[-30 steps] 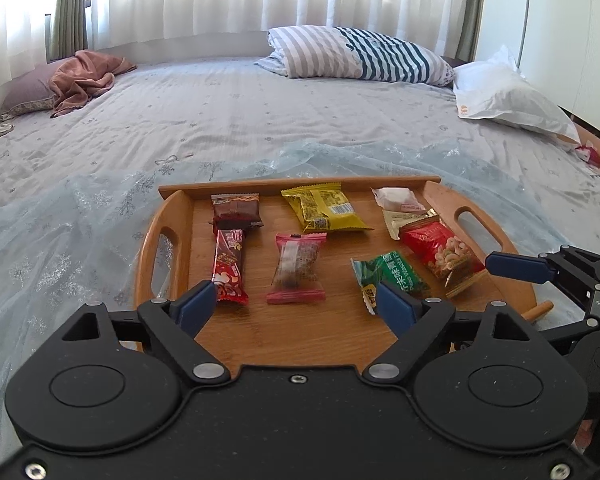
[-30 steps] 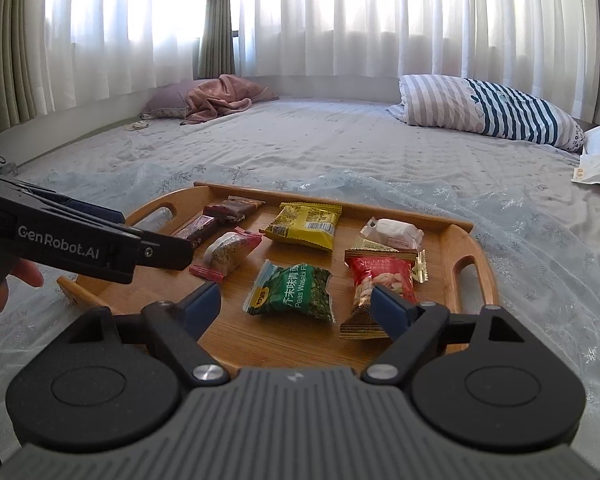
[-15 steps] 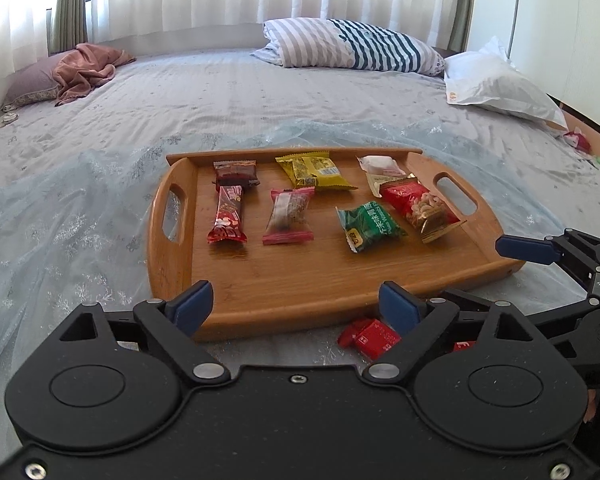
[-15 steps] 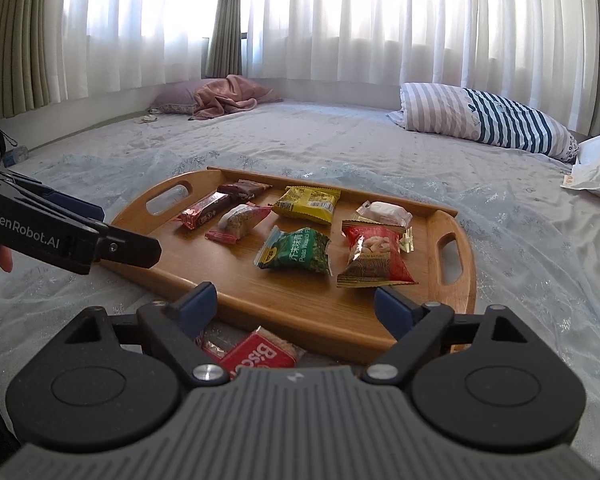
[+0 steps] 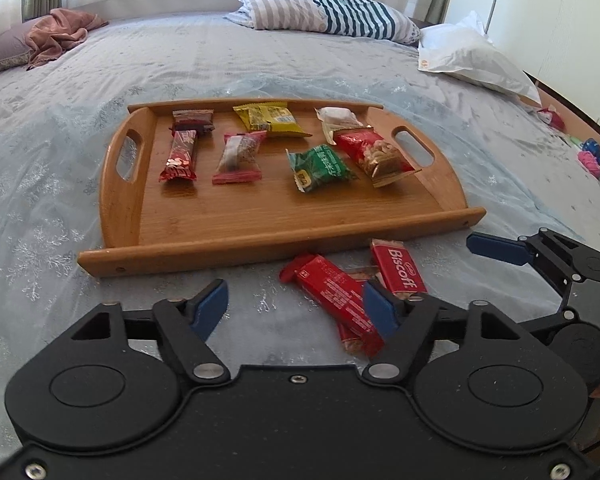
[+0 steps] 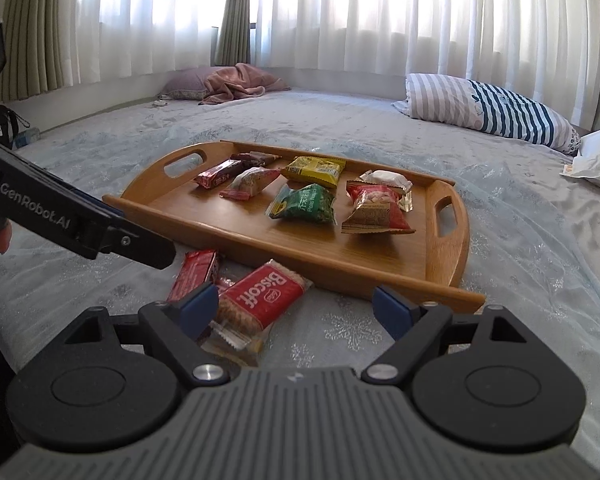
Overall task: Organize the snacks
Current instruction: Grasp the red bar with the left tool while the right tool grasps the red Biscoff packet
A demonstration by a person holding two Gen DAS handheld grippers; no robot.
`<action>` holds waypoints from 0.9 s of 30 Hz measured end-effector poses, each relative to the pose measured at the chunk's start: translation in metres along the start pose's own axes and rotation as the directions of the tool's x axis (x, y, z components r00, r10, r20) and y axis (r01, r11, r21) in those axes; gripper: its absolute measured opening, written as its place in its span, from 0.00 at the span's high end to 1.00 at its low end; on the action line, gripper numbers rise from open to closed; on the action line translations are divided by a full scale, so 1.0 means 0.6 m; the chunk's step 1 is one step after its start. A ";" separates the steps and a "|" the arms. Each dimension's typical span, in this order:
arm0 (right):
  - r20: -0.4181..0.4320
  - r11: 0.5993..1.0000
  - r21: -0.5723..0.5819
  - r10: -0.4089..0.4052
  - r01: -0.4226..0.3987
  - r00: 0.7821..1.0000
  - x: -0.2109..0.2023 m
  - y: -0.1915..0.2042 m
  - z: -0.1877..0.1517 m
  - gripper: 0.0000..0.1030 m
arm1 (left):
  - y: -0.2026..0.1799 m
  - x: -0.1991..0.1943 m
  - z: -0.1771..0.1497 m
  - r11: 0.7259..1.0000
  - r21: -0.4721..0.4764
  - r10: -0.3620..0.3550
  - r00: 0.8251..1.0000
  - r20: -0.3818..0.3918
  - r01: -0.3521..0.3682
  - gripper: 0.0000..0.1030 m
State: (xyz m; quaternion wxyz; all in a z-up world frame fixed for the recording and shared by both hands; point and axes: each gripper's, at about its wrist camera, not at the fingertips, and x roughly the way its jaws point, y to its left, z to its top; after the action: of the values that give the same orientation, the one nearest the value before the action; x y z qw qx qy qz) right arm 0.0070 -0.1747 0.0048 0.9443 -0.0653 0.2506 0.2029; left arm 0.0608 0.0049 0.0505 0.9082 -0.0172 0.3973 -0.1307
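Observation:
A wooden tray (image 5: 220,252) lies on the bed with several wrapped snacks laid out on it, among them a green pea packet (image 5: 320,168) and a yellow packet (image 5: 270,120). In front of the tray, on the bedcover, lie a long red bar (image 5: 332,296) and a red Biscoff packet (image 5: 398,266). My left gripper (image 5: 296,304) hovers just before them, its jaws closing with nothing pressed between them; the red bar passes under its right finger. My right gripper (image 6: 296,308) is open, and the Biscoff packet (image 6: 264,296) lies by its left finger.
The bed carries a sheer blue cover. A striped pillow (image 5: 328,10) and a white pillow (image 5: 472,56) lie at the far right, and a pink blanket (image 5: 58,36) at the far left. Small items sit at the bed's right edge (image 5: 588,156). Curtains hang behind.
Both grippers have drawn back from the tray and tipped down, so the red packets on the bedcover have come into view. The left jaws stand narrower than before.

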 end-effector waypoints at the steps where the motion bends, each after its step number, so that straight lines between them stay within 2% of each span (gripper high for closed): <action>1: -0.004 1.000 -0.001 0.005 -0.005 1.000 -0.001 0.002 -0.003 0.17 | -0.003 0.004 0.000 1.000 -0.005 -0.011 1.000 -0.011 0.011 0.47; 2: -0.007 1.000 0.001 0.009 -0.009 1.000 -0.002 0.004 -0.006 0.18 | -0.005 0.007 0.000 1.000 -0.015 -0.023 1.000 -0.020 0.023 0.52; 10: -0.007 0.998 0.029 0.048 -0.048 0.999 -0.004 0.018 -0.020 0.31 | -0.028 0.037 0.008 0.998 -0.038 -0.041 0.999 -0.035 0.040 0.53; 13: -0.002 0.998 0.040 0.053 -0.053 0.999 0.001 0.021 -0.020 0.34 | -0.032 0.051 0.007 0.999 -0.041 -0.037 0.998 -0.045 0.036 0.57; 20: 0.000 0.995 0.076 0.067 -0.067 0.998 0.005 0.019 -0.019 0.36 | -0.036 0.052 0.007 0.999 -0.027 -0.027 0.999 -0.032 0.027 0.62; 23: 0.002 0.995 0.086 0.060 -0.059 0.998 0.004 0.016 -0.018 0.37 | -0.032 0.045 0.006 1.000 -0.021 -0.022 0.999 -0.030 0.021 0.68; 24: 0.002 0.994 0.091 0.058 -0.058 0.998 0.004 0.015 -0.018 0.37 | -0.031 0.042 0.006 1.000 -0.017 -0.017 1.000 -0.024 0.017 0.78; 27: 0.004 0.992 0.114 0.055 -0.055 0.999 0.003 0.011 -0.016 0.37 | -0.029 0.034 0.008 1.000 0.005 0.003 1.000 -0.007 -0.003 0.84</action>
State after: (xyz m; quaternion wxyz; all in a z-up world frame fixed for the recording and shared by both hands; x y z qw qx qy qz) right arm 0.0013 -0.1702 -0.0044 0.9407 -0.0043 0.2633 0.2141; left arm 0.0737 -0.0172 0.0412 0.9071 -0.0137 0.3999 -0.1303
